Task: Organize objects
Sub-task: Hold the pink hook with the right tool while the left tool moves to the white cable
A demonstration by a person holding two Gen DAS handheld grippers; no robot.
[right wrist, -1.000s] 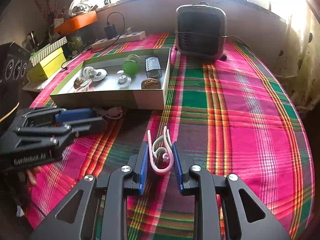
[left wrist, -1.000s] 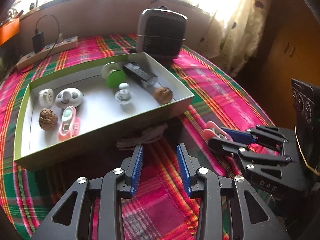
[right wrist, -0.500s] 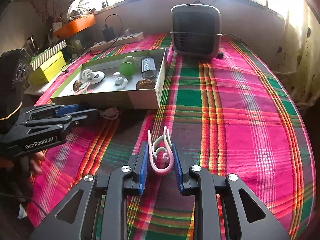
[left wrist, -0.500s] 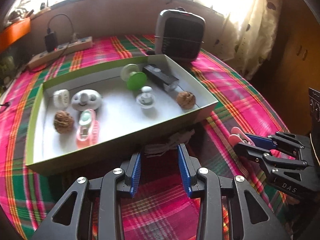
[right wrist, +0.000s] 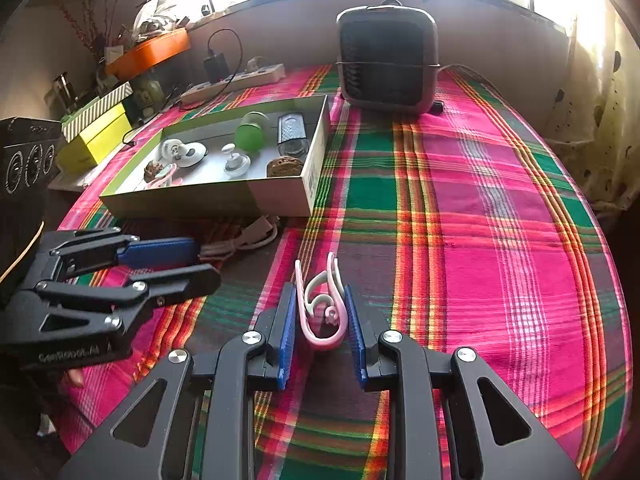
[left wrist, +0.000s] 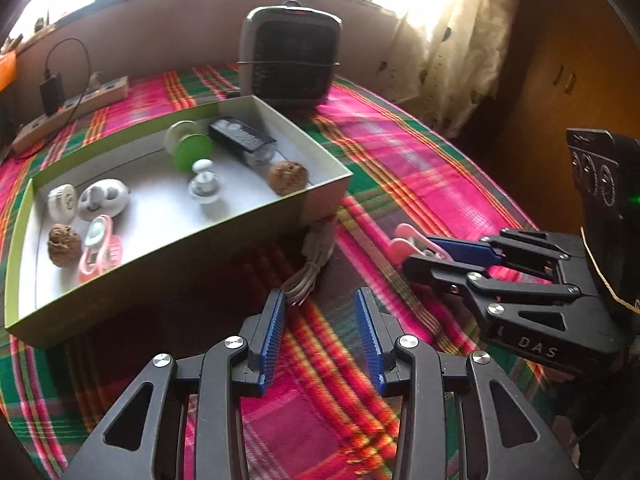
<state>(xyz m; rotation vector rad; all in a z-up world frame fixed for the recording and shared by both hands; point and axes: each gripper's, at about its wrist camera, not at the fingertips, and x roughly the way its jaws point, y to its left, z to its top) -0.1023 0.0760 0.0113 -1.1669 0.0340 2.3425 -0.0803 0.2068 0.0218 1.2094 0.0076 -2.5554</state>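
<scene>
A shallow green-rimmed box [left wrist: 160, 256] [right wrist: 280, 200] on the plaid cloth holds several small items: two walnuts, a green spool [left wrist: 192, 152], a black device [left wrist: 242, 140], a white knob, a pink clip. My right gripper [right wrist: 320, 312] is shut on a pink and white clip [right wrist: 320, 320], held above the cloth to the right of the box; it also shows in the left wrist view [left wrist: 412, 240]. My left gripper [left wrist: 320, 328] is open and empty, just in front of a coiled grey cable [left wrist: 312, 268] at the box's front corner.
A dark heater [right wrist: 386, 60] stands behind the box. A power strip [right wrist: 232, 80] with a charger lies at the back left. Yellow boxes [right wrist: 96, 136] and an orange tray [right wrist: 148, 52] sit at the far left. The cloth [right wrist: 480, 200] stretches right of the box.
The left gripper has swung, so the box has shifted in its view and the cable now lies closer ahead. The right gripper still holds the clip, nearly unmoved.
</scene>
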